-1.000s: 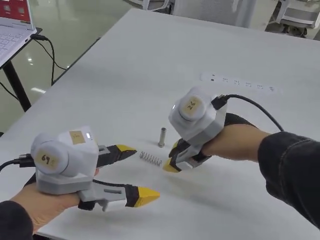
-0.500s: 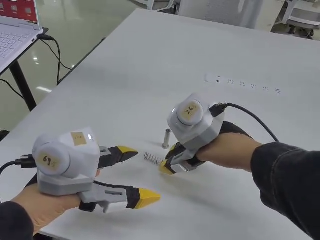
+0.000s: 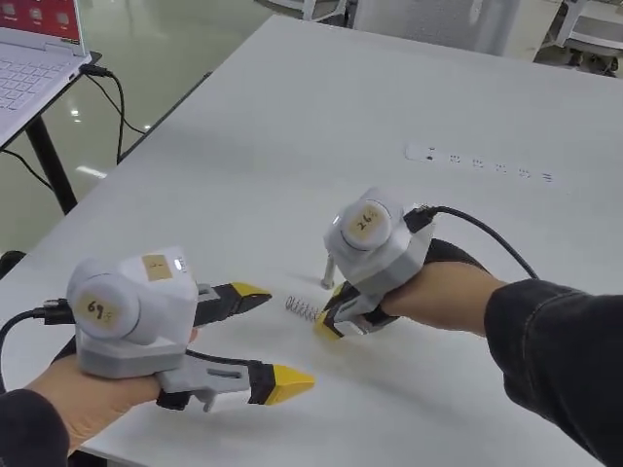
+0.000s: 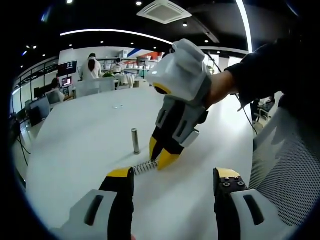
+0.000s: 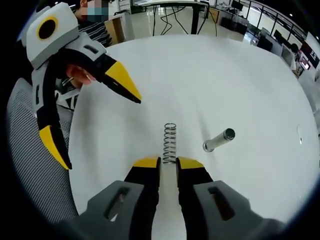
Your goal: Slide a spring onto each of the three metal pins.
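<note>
White tabletop (image 3: 292,117), matte, in an open office; other desks and standing people are visible at the far end in the left gripper view. A flat white power strip (image 3: 477,162) lies well apart from the work toward the far side, and an open white laptop (image 3: 29,49) sits on a separate stand off the table's left corner, with a black cable (image 3: 112,107) hanging from it. The short cylindrical metal pin (image 4: 135,141) stands upright on the table. In the head view the right gripper's grey body overlaps the pin's upper part. The thin coiled steel spring (image 5: 170,142) lies flat on the table, just beside the pin and apart from it. Right gripper (image 5: 168,162): yellow-tipped jaws drawn in narrow, pinching the near end of the spring, with the coil pointing straight out ahead of them. Left gripper (image 3: 285,338): jaws spread wide, nothing between them, over the near part of the table, tips facing the spring and the right gripper. A grey mesh chair back (image 5: 30,165) shows behind the left gripper.
</note>
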